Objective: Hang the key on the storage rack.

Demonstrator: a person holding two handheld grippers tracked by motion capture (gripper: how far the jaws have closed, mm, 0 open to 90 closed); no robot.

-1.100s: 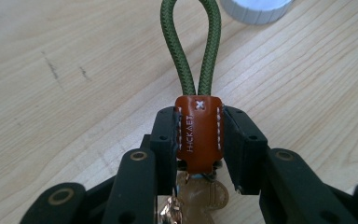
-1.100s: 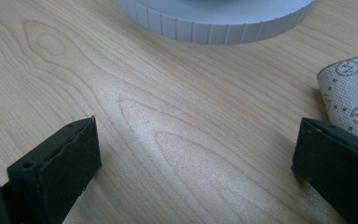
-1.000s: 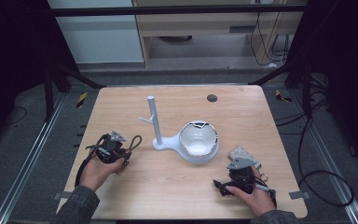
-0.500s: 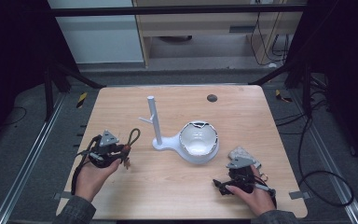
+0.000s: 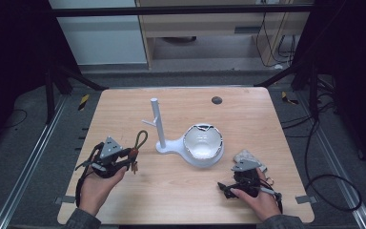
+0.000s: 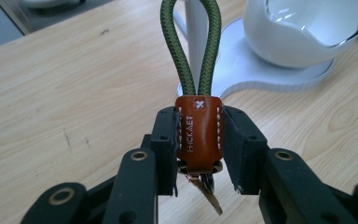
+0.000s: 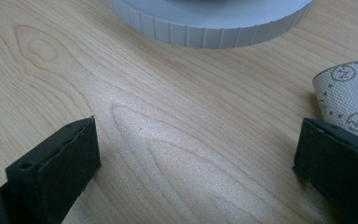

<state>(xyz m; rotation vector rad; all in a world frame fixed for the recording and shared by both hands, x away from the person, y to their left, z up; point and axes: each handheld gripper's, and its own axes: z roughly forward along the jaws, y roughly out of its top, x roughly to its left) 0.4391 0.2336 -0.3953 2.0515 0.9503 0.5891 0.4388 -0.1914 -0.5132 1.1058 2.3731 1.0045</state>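
Left gripper (image 6: 198, 140) clamps the brown leather tab of a key strap (image 6: 198, 133) — its green cord loop (image 6: 191, 46) points toward the white stand (image 5: 161, 138) just beyond, at the table's (image 5: 124, 109) near left. Right gripper (image 7: 196, 154), at the near right, rests with jaws wide apart over bare wood — a patterned cloth (image 7: 349, 100) beside one jaw, the stand's bowl (image 5: 202, 143) a little farther off.

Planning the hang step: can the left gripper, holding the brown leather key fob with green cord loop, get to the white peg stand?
Probably yes. The left gripper grips the key fob, and bare wooden table lies between it and the white peg stand; the loop already points at it.
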